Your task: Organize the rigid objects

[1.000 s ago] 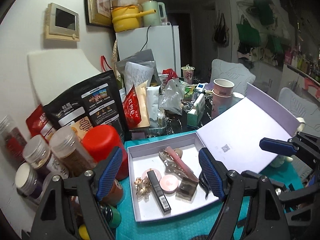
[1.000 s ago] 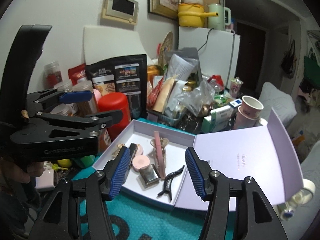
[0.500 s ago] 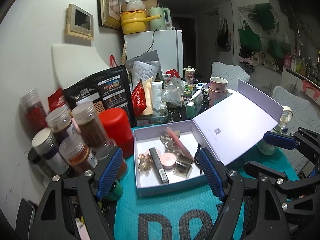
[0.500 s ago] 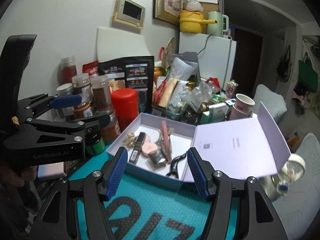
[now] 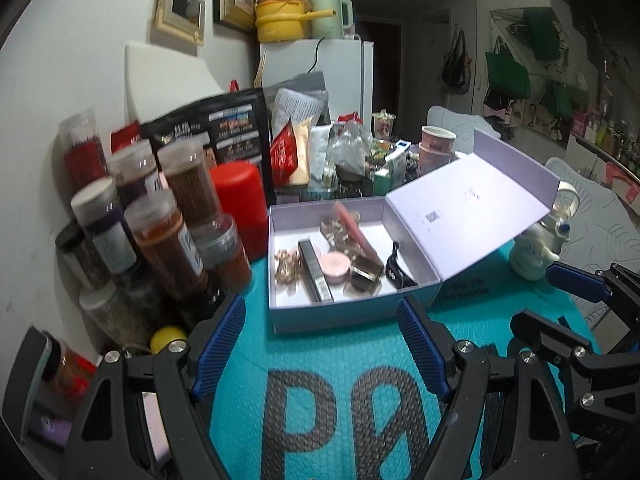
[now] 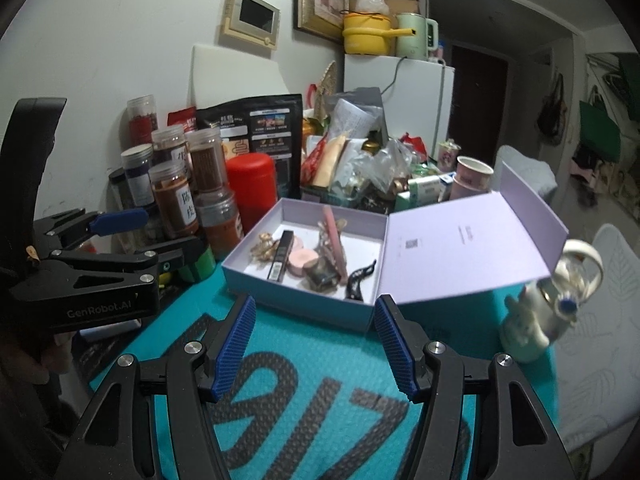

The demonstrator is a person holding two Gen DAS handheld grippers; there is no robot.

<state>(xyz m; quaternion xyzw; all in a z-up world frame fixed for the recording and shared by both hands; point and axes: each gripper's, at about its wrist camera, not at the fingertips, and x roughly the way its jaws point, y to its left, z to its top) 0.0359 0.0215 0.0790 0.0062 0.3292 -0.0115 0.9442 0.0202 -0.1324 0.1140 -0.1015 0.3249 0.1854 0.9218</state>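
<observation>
Fingers of the left gripper [image 5: 322,344] stand apart with nothing between them; fingers of the right gripper [image 6: 314,346] likewise parted and empty. Both hang over the teal mat [image 6: 320,360] on the worktop, just in front of the lilac box [image 5: 340,316]. The box's lid [image 5: 472,216] is tipped open to its right. Inside the box lie a black tube [image 5: 316,272], pink compact [image 5: 335,266], gold trinkets [image 5: 286,266], pink hair clip [image 5: 352,228] and black claw clip [image 5: 396,272]. Probably all items are in already, though blur hides small ones. Judged next step: shut the lid. Best done by pushing its far edge slowly while the other gripper steadies the box wall, keeping clear of the white figurine [image 6: 536,316] beside the box.
</observation>
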